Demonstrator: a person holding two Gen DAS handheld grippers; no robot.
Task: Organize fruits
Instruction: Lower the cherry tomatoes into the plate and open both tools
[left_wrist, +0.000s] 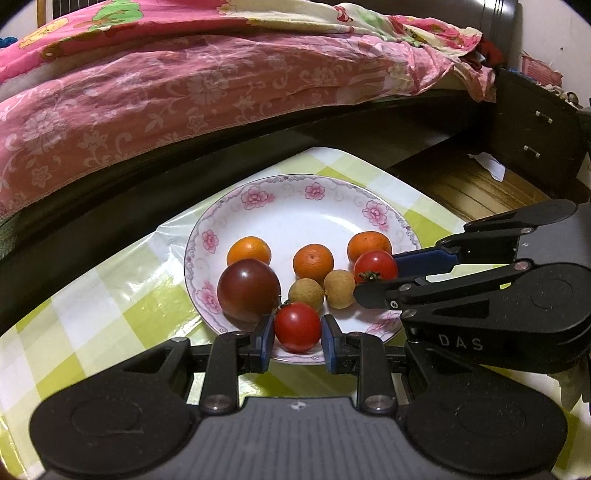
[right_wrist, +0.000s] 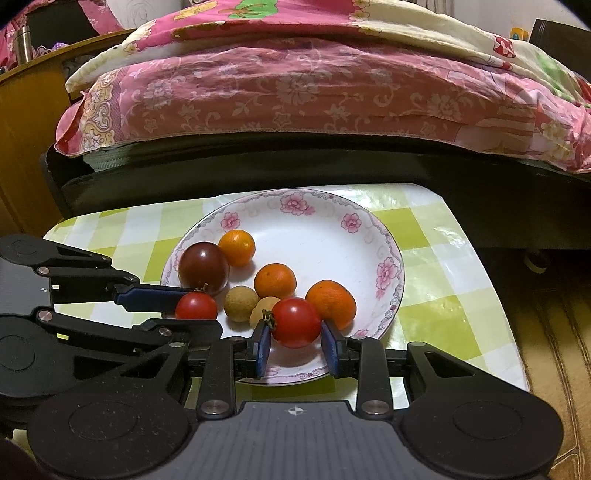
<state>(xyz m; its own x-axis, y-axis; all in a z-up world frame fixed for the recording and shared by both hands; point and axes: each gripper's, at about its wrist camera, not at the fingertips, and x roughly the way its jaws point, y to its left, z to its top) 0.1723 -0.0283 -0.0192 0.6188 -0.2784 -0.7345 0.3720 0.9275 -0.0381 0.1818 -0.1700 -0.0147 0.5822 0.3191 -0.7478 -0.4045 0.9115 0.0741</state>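
Observation:
A white plate with pink flowers (left_wrist: 295, 206) (right_wrist: 332, 236) holds three small oranges (left_wrist: 313, 260) (right_wrist: 275, 280), two tan longans (left_wrist: 306, 294) (right_wrist: 241, 304), a dark purple-brown tomato (left_wrist: 248, 290) (right_wrist: 203, 268) and two red tomatoes. My left gripper (left_wrist: 297, 332) stands around one red tomato (left_wrist: 297, 326) at the plate's near rim, pads close on both sides with small gaps. My right gripper (right_wrist: 295, 338) stands around the other red tomato (right_wrist: 295, 322) (left_wrist: 375, 266), its pads near but slightly apart. Each gripper shows in the other's view (left_wrist: 373, 275) (right_wrist: 192, 308).
The plate sits on a small table with a green-and-white checked plastic cloth (left_wrist: 110, 295) (right_wrist: 436, 266). A dark bed frame (left_wrist: 184, 173) with pink floral bedding (left_wrist: 184, 92) rises just behind. A dark drawer cabinet (left_wrist: 535, 136) and wooden floor (left_wrist: 461, 188) lie to the right.

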